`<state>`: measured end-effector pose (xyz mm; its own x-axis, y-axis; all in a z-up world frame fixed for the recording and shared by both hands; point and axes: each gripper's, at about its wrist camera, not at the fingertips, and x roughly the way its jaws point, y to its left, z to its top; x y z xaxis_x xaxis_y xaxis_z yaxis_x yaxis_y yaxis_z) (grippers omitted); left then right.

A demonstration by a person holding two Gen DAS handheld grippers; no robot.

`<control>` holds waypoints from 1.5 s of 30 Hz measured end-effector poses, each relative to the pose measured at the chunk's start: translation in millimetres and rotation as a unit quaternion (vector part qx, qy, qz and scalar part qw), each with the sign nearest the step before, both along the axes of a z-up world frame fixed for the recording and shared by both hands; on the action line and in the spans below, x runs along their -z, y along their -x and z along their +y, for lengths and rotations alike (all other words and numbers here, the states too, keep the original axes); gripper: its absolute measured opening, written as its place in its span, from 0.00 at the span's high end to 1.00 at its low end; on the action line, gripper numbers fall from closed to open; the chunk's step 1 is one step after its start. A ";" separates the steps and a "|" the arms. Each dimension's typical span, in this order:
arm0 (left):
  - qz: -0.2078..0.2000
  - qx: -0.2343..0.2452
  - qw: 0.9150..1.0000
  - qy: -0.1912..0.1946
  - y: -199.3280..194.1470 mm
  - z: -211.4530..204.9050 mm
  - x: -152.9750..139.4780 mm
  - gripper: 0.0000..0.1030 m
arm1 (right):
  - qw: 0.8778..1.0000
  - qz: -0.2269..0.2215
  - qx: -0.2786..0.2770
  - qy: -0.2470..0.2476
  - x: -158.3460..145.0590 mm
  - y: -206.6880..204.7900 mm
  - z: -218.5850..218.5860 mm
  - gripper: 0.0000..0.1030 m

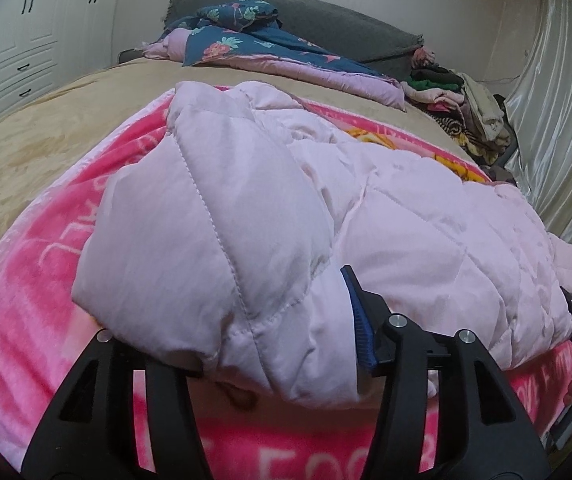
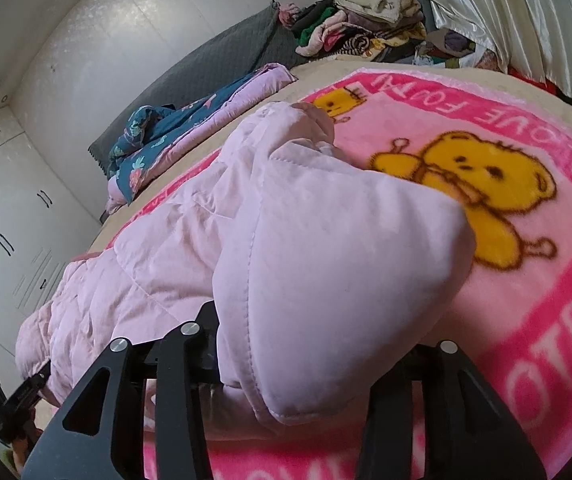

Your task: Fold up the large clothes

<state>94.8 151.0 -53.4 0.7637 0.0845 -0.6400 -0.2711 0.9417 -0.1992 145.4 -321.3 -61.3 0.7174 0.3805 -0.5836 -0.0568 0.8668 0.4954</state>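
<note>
Puffy pale-pink quilted jacket (image 1: pixel 270 208), folded on pink blanket (image 1: pixel 34 264).

Both tools are matte black plastic. The left gripper (image 1: pixel 246 344) has triangular cut-outs in its arms, round silver screws at the pivots and one ribbed blue pad. The right gripper (image 2: pixel 326 344) matches, silver-screwed.

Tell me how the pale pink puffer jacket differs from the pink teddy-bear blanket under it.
The puffer jacket is pale, plain and quilted with stitched seams; the blanket is bright pink with yellow bears and white lettering. The jacket is puffy and bunched in folds; the blanket lies spread flat. The jacket rests on top, between both grippers' fingers; the blanket lies underneath, covering more of the bed. Both are pink.
</note>
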 end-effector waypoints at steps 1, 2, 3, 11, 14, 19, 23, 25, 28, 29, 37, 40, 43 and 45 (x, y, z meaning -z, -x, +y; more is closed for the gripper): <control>0.003 -0.002 1.000 -0.002 0.9 0.6 0.0 0.53 | 1.000 0.003 0.000 0.001 -0.4 0.3 -1.4 0.55; 0.005 -0.002 1.000 -0.002 1.6 1.4 -0.1 0.48 | 1.000 0.005 0.000 0.001 -0.2 1.6 -2.7 0.53; 0.007 -0.003 1.000 -0.003 2.8 0.4 0.0 0.46 | 1.000 0.011 0.000 0.004 -0.3 2.7 -4.5 0.47; 0.023 -0.008 1.000 -0.020 20.6 -8.6 -5.7 0.16 | 0.997 -0.002 0.030 0.075 -16.4 29.8 -21.1 0.09; 0.026 0.000 0.999 -0.031 28.9 -20.1 -10.0 0.09 | 0.994 -0.011 0.039 0.099 -26.7 44.0 -29.6 0.05; 0.005 0.021 0.999 -0.041 45.1 -38.5 -23.1 0.09 | 0.989 -0.033 0.046 0.135 -41.9 71.1 -35.8 0.04; -0.014 0.042 0.998 -0.049 56.8 -58.2 -36.5 0.09 | 0.987 -0.057 0.031 0.144 -57.8 92.0 -31.1 0.04; -0.022 0.049 0.998 -0.045 63.3 -65.7 -41.5 0.09 | 0.986 -0.074 0.018 0.150 -66.6 103.9 -24.0 0.04; -0.031 0.056 0.997 -0.044 73.2 -76.6 -46.3 0.09 | 0.981 -0.098 0.001 0.164 -77.3 118.5 -11.8 0.04; -0.034 0.058 0.997 -0.046 76.1 -80.5 -48.0 0.09 | 0.981 -0.103 -0.004 0.166 -80.6 120.9 -8.3 0.04; -0.053 0.072 0.995 -0.050 96.2 -105.8 -54.6 0.09 | 0.972 -0.140 -0.039 0.184 -91.6 150.7 22.8 0.04; -0.056 0.075 0.994 -0.049 103.6 -112.4 -53.0 0.09 | 0.969 -0.145 -0.051 0.191 -89.2 160.5 31.9 0.04; -0.056 0.078 0.994 -0.045 110.9 -116.6 -46.2 0.09 | 0.966 -0.152 -0.063 0.199 -83.5 171.3 42.2 0.04; -0.053 0.078 0.995 -0.044 112.4 -118.8 -41.5 0.09 | 0.965 -0.151 -0.070 0.205 -77.0 175.7 48.6 0.04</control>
<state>-17.6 32.2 -11.9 0.8351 0.0114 -0.5499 -0.1015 0.9858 -0.1338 -30.4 -272.6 15.7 0.8369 0.2681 -0.4772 -0.2756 0.9597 0.0559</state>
